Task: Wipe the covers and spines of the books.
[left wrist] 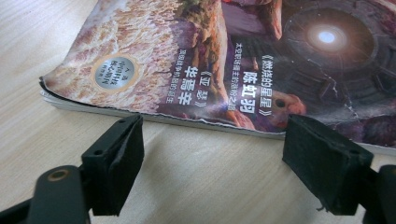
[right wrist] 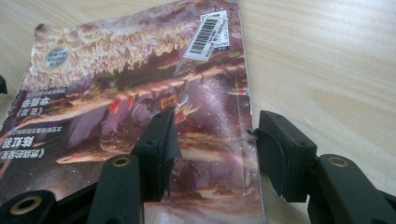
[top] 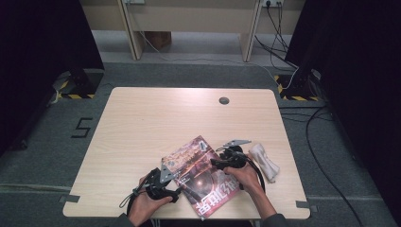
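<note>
A magazine (top: 198, 172) with a dark reddish cover and white Chinese lettering lies flat near the table's front edge. My left gripper (top: 177, 192) rests at its lower left side. In the left gripper view its jaws (left wrist: 212, 135) stand wide open just short of the magazine's (left wrist: 210, 56) worn edge, with bare table between them. My right gripper (top: 215, 163) sits at the magazine's right edge. In the right gripper view its open jaws (right wrist: 215, 126) straddle that edge of the magazine (right wrist: 140, 79), one jaw over the cover, the other over the wood.
A rolled white cloth (top: 265, 161) lies right of my right hand. The light wooden table (top: 156, 123) has a round cable hole (top: 224, 100) near its far edge. A barcode sticker (right wrist: 210, 35) marks the cover's far corner. Cables run across the floor beyond.
</note>
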Tool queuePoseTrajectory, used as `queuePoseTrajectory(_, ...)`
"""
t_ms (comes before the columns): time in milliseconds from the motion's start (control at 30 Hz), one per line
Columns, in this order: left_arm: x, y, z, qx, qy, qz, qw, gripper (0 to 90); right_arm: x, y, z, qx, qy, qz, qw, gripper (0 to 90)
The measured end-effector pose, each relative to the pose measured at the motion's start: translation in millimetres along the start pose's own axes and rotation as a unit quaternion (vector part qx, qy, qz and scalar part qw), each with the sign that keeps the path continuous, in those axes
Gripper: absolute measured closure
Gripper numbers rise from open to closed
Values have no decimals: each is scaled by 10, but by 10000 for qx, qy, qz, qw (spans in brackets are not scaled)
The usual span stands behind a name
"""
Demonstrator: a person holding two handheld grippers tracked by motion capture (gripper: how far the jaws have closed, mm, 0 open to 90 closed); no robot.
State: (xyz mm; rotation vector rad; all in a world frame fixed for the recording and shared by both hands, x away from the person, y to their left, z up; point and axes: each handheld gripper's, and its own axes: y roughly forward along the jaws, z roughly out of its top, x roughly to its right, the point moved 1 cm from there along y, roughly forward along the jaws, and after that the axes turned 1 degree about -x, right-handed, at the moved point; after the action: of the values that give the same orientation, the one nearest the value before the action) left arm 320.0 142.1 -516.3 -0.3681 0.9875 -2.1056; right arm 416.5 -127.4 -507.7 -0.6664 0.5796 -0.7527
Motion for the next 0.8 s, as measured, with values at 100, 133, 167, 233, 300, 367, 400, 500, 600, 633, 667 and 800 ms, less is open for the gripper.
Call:
queuePoseTrajectory(100,11,-5,-1,-3,25,26,10000,195,-30,-83,75,236,98,139,9996,481)
queuePoseTrajectory(133,17,-7,-3,7,34,42,10000,195,-49,-122,105,312,89,206,9993,483)
queuePoseTrajectory(167,23,-8,-4,14,44,59,10000,196,-68,-153,134,370,55,300,9989,501)
queuePoseTrajectory(233,27,-10,-4,13,59,74,10000,196,-118,-200,180,408,60,538,9977,528)
queuePoseTrajectory(300,26,-11,-7,21,62,66,10000,197,-161,-222,210,346,-153,494,9981,537)
queuePoseTrajectory(367,26,-9,-11,46,50,63,10000,197,-182,-234,236,225,-320,479,9981,548)
queuePoseTrajectory(400,25,-9,-11,44,46,60,10000,197,-190,-236,242,157,-350,482,9981,548)
queuePoseTrajectory(500,31,-13,-13,42,61,80,9999,197,-206,-245,253,90,-440,517,9977,553)
queuePoseTrajectory(600,33,-13,-14,48,68,83,9999,197,-237,-252,265,12,-546,501,9972,555)
queuePoseTrajectory(633,36,-15,-16,52,70,88,9999,198,-248,-257,269,-29,-553,533,9970,555)
queuePoseTrajectory(667,36,-16,-17,54,72,86,9999,200,-257,-264,277,-35,-577,573,9967,558)
queuePoseTrajectory(800,33,-17,-19,46,71,88,9999,198,-267,-274,291,-56,-391,584,9975,558)
